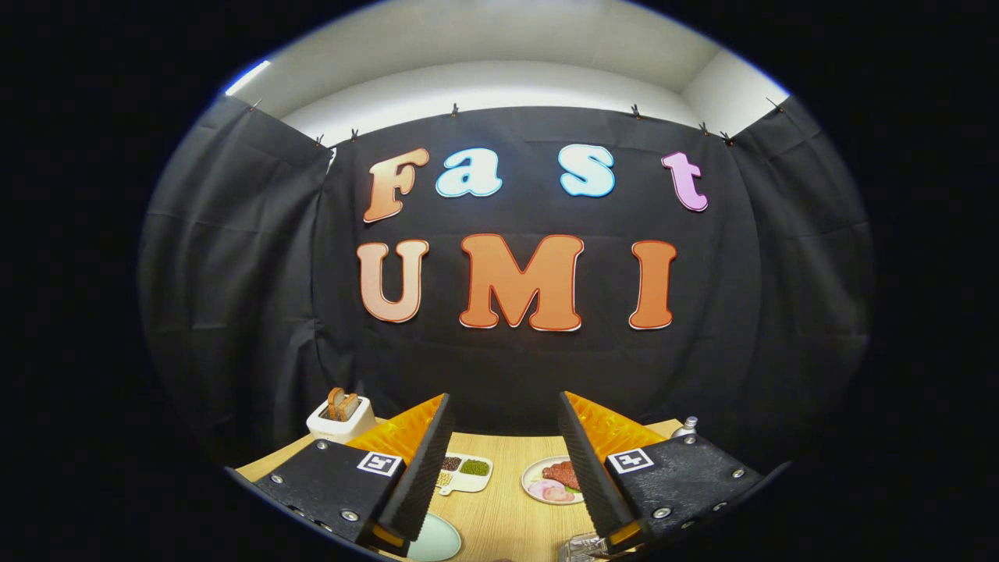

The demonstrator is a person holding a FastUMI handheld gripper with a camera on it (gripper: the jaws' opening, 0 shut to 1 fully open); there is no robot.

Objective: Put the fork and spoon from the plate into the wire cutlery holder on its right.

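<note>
The tool (506,460) hangs released above the bench (507,515), its two fingers spread wide with nothing between them. Nothing of the task looks done: no fork or spoon can be made out, so I cannot tell where either lies. Down by the near edge of the bench, a pale green plate (434,540) peeks out beside one finger, and a bit of the wire holder (581,548) beside the other. Further across the bench, beyond the fingers, sit a small dish of beans (465,471) and a plate of food (552,480), with a toaster (340,417) near a far corner. Both pickups remain.
</note>
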